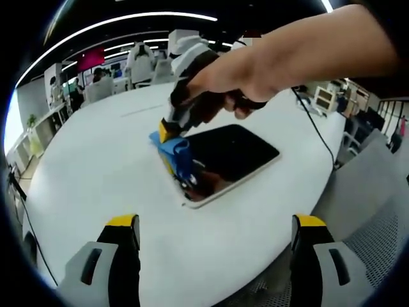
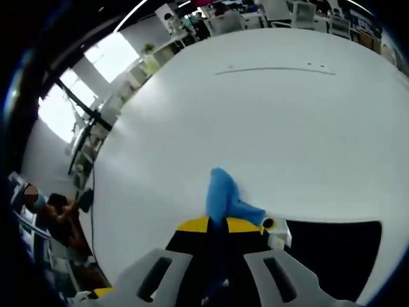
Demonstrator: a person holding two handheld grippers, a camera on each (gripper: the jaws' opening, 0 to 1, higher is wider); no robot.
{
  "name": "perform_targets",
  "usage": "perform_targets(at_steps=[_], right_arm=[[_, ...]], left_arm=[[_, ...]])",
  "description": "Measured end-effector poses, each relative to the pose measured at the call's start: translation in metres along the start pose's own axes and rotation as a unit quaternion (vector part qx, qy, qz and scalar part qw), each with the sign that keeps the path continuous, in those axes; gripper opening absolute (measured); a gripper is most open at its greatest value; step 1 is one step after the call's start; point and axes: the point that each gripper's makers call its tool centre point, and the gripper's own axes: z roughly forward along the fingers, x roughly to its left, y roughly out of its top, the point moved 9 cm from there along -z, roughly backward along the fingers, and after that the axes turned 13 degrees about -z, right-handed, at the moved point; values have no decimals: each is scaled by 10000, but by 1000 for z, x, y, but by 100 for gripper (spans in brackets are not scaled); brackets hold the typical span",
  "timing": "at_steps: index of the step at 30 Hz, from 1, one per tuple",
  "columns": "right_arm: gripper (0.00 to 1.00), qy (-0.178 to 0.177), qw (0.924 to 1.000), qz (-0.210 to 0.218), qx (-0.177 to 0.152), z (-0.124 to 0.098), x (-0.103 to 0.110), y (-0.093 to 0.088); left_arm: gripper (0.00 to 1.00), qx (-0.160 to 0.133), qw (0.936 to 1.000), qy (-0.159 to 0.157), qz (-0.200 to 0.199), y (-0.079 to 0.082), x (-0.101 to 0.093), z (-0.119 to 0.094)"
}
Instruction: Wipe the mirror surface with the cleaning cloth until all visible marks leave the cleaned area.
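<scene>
The right gripper [image 1: 167, 131] pinches the blue cloth [image 1: 174, 150] at the near-left edge of the mirror [image 1: 233, 157] on the white table [image 1: 96, 173]; the left gripper [image 1: 216, 233], jaws spread, hovers short of the mirror.

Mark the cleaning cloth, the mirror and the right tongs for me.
cleaning cloth [image 1: 176, 152]: left gripper view, on the blue fold at the mirror's edge.
mirror [image 1: 238, 150]: left gripper view, on the middle of its dark glass.
right tongs [image 2: 217, 225]: right gripper view, between the yellow tips pinching the cloth.
</scene>
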Motion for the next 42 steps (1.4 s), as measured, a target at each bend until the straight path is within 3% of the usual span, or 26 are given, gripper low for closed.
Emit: perform_targets(at_steps=[13, 42], right_arm=[[3, 17, 10000, 27, -47, -1, 0, -2], [3, 149, 9999, -34, -52, -17, 14, -33]], left_arm=[[99, -11, 10000, 39, -28, 0, 2, 0], [99, -65, 9999, 125, 0, 1, 3, -1]])
